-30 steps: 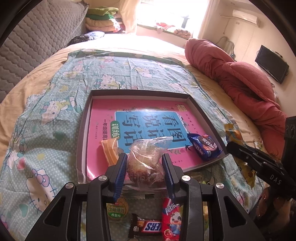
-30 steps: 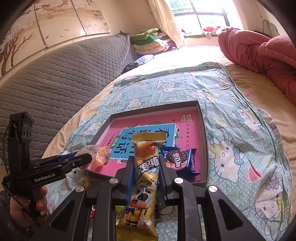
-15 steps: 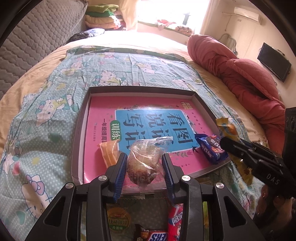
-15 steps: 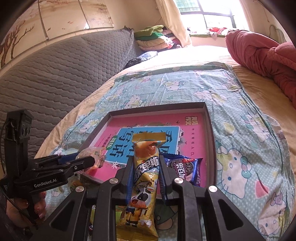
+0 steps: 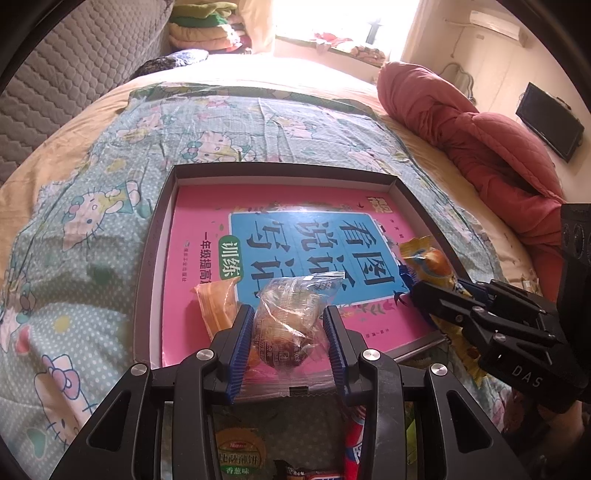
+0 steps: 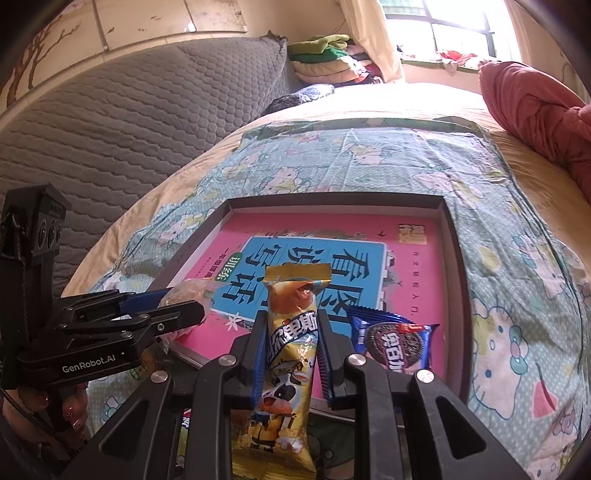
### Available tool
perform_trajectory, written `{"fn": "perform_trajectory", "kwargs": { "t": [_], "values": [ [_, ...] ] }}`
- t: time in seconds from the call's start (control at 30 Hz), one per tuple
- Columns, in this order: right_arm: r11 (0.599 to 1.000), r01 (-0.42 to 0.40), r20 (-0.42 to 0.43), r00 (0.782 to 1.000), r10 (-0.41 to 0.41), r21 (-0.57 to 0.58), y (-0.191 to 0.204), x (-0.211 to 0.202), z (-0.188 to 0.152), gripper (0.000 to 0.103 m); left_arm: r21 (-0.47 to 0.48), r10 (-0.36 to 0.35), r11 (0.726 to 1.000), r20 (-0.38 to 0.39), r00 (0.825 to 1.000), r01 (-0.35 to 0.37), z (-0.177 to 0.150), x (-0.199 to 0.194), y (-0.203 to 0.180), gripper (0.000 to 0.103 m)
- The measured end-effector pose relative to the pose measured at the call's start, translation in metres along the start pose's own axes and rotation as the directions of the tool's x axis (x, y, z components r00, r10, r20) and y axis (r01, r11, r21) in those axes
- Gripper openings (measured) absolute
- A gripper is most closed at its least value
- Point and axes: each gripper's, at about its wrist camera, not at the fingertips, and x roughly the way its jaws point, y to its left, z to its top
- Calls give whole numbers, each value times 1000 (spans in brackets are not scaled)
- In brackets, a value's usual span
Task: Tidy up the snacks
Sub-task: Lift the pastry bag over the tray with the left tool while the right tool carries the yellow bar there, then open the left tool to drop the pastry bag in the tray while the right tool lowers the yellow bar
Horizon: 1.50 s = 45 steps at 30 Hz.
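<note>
Snacks were gripped — left gripper (image 5: pixel 289 326) clamped on a clear-wrapped cake (image 5: pixel 291 325), right gripper (image 6: pixel 290 349) pinching a yellow bar (image 6: pixel 290 354) — best lowered flat onto the tray (image 5: pixel 155 266), spaced from the cookie pack (image 6: pixel 393 341), before releasing.

Strong daylight pours from the overexposed window (image 5: pixel 332 22) behind the bed, washing out the cream sheet below it (glossy pink book cover (image 5: pixel 295 221) shows glare); fisheye edges bend and darken.

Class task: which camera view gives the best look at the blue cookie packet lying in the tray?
The right wrist view: the blue cookie packet lies face up in the tray, its print showing. In the left wrist view the right gripper hides it almost entirely.
</note>
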Motion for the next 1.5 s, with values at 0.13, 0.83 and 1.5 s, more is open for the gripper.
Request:
{"fn": "perform_trajectory", "kwargs": {
  "t": [0.13, 0.83, 1.5],
  "values": [
    [1000, 1, -15, 1000, -2, -12, 1, 6, -1, 24, -5, -4, 1000, -5, 1000, 4, 0, 3, 1, 39],
    [999, 38, -73, 997, -37, 2, -6, 26, -5, 25, 14, -16, 1000, -22, 1000, 16, 0, 14, -2, 39],
    [995, 98, -55, 994, -98, -4, -12, 18, -1, 26, 18, -14, 1000, -37, 999, 14, 1, 21, -4, 40]
  ]
}}
